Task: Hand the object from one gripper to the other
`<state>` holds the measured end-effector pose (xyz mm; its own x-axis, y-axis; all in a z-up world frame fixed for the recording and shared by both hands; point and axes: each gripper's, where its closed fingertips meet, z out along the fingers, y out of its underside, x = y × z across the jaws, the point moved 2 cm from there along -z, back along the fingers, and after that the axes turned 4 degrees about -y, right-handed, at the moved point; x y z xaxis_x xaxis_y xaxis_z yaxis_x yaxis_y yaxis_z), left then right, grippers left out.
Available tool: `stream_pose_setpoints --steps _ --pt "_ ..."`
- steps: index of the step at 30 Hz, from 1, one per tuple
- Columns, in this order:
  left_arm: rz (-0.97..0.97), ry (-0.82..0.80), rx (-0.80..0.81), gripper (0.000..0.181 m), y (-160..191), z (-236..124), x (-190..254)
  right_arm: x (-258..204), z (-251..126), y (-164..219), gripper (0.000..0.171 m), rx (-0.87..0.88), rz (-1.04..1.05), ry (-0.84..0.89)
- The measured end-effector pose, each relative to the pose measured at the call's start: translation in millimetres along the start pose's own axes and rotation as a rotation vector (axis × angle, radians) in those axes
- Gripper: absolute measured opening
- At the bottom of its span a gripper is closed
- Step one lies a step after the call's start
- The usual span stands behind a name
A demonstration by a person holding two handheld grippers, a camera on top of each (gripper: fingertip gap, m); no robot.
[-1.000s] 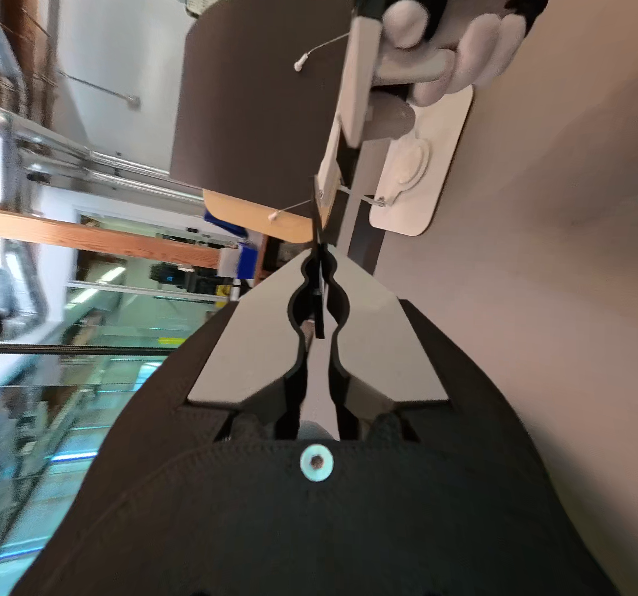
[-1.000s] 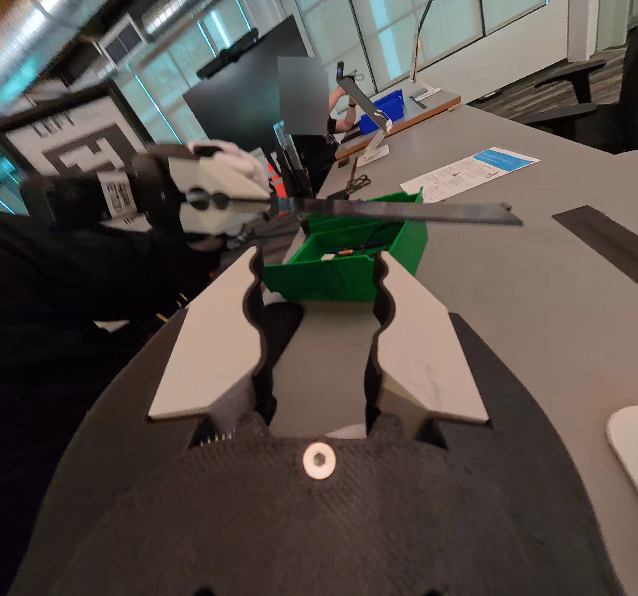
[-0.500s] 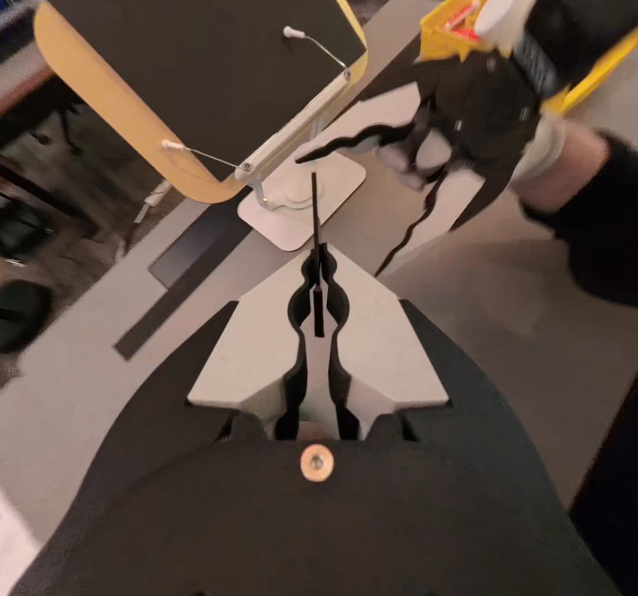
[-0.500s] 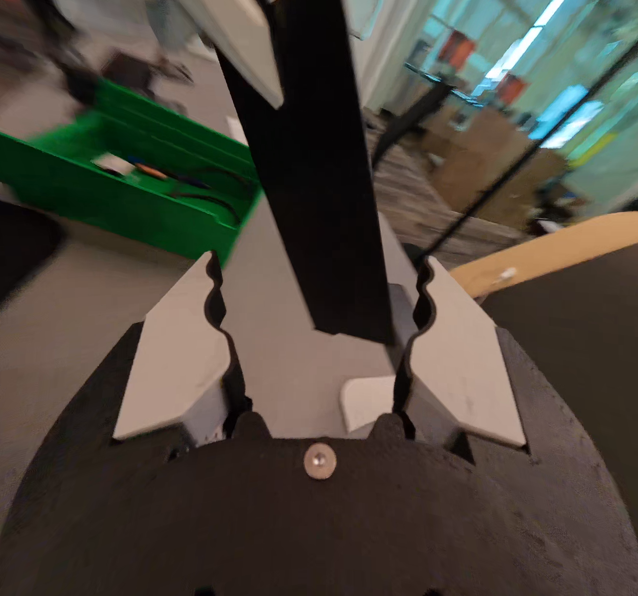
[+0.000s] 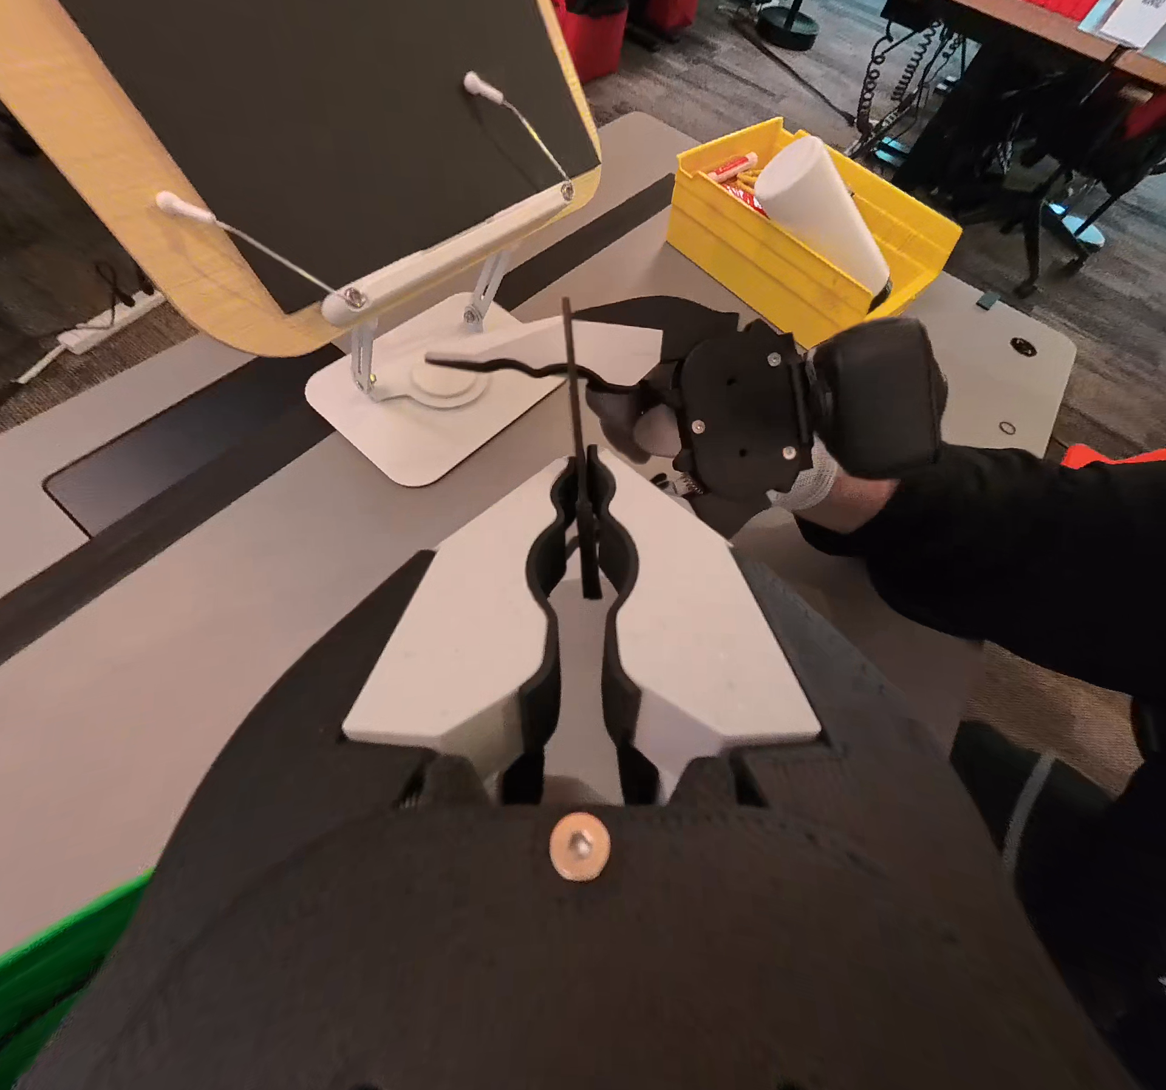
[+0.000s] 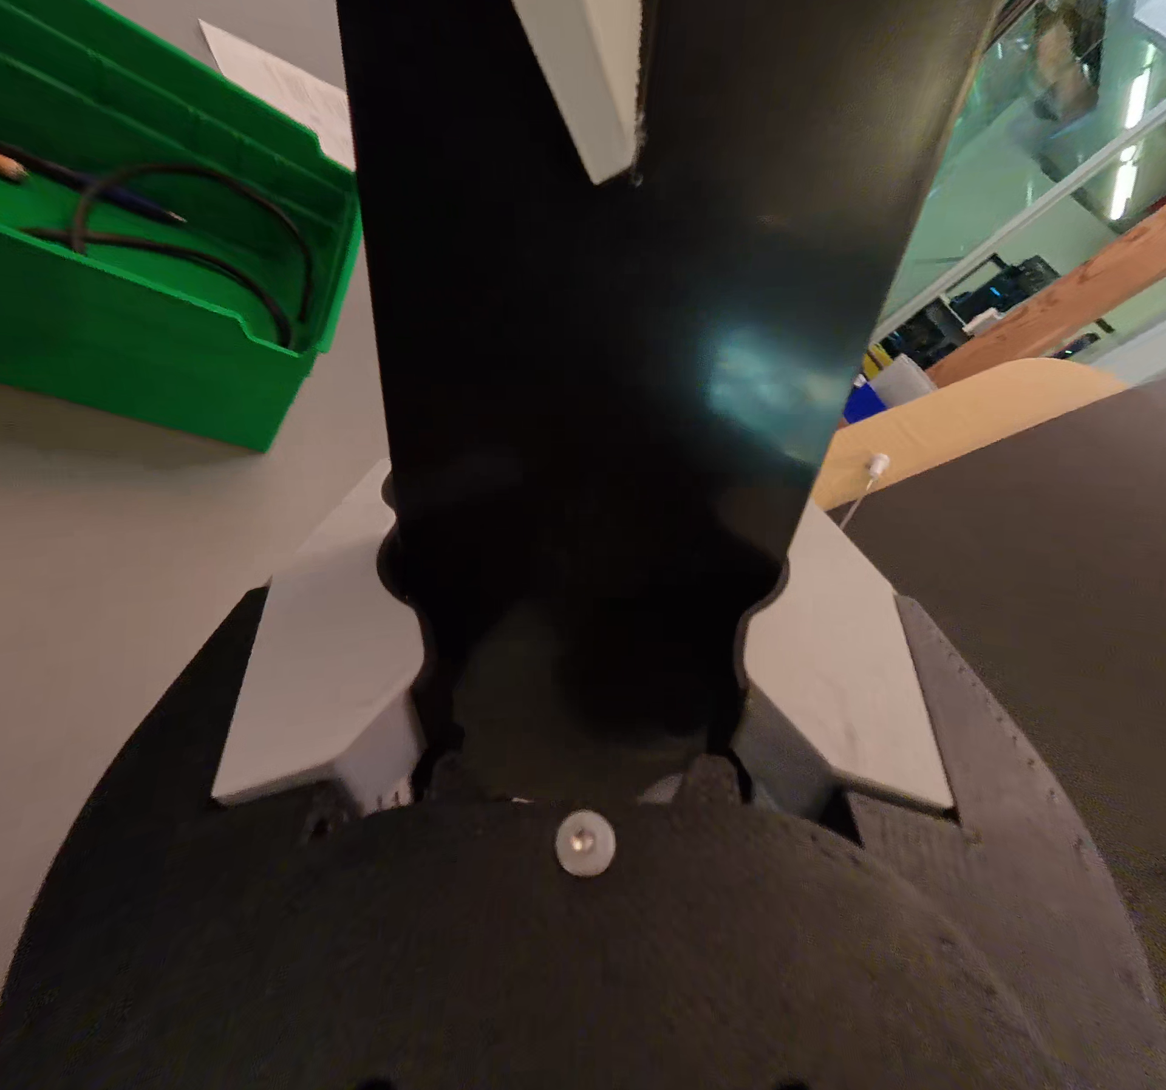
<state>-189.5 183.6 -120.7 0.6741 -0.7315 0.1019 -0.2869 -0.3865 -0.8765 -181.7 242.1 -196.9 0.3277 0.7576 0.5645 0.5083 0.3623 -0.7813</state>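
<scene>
The left tongs (image 5: 583,479) are pressed together on a thin, flat, glossy black strip (image 5: 575,403), pinching its near end edge-on between the pale fingertips (image 5: 542,530), so the strip stands out ahead of them, clear of the grey surface (image 5: 189,586). Held by one end like this, the strip's far end is left free for the other tongs, which fits a hand-over.

To the left of and beyond these tongs stands a dark board with a tan rim on a white stand (image 5: 404,422). A green plastic bin (image 5: 38,984) shows at the near left corner.

To the right, the right tongs (image 5: 505,359) reach in sideways, spread wide, with the strip's free end passing between their two wavy fingers. Behind them sits a yellow plastic bin holding a white cone (image 5: 814,227).

In the right wrist view, the broad face of the strip (image 6: 599,334) fills the gap between the right tongs (image 6: 583,580), whose fingers stand apart on either side; the face is turned to the camera, so the fingers flank its edges. Whether they touch it yet cannot be told. The green bin (image 6: 145,328), holding a black cable, lies to their left.

The transfer looks about to be taken but not yet made.
</scene>
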Motion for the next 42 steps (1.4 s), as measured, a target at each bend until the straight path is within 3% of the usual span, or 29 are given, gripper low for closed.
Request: stream_pose_setpoints --steps 3,5,8,13,17,22,24,29,35,40,42 --pt "0.112 -0.056 0.050 0.007 -6 -2 3 -3 -1 -4 0.107 0.042 0.083 -0.060" --pt "0.199 -0.144 0.105 0.029 -12 -8 2 -1 -4 -6 0.107 0.074 0.149 -0.098" --pt "0.375 -0.273 0.221 0.047 -22 -18 7 2 -9 -11 0.107 0.143 0.326 -0.192" --pt "0.798 -0.557 0.243 0.064 -13 -15 20 10 -14 -6 0.107 0.161 0.530 -0.288" --pt "1.204 -0.700 0.201 0.059 6 4 41 16 -12 8 0.107 0.097 0.591 -0.269" --pt "1.538 -0.668 0.038 0.049 54 47 56 14 -5 23 0.106 0.058 0.761 -0.327" --pt "1.592 -0.635 -0.020 0.044 71 63 57 12 -2 31 0.106 0.047 0.826 -0.350" --pt "1.768 -0.582 -0.164 0.053 104 102 53 9 7 44 0.107 0.055 0.985 -0.398" --pt "1.925 -0.618 -0.241 0.050 107 117 32 9 7 43 0.106 0.113 1.132 -0.479" --pt "1.979 -0.624 -0.233 0.019 97 120 20 8 4 38 0.107 0.158 1.216 -0.554" --pt "1.992 -0.614 -0.210 0.016 95 123 21 7 4 35 0.107 0.167 1.232 -0.568"
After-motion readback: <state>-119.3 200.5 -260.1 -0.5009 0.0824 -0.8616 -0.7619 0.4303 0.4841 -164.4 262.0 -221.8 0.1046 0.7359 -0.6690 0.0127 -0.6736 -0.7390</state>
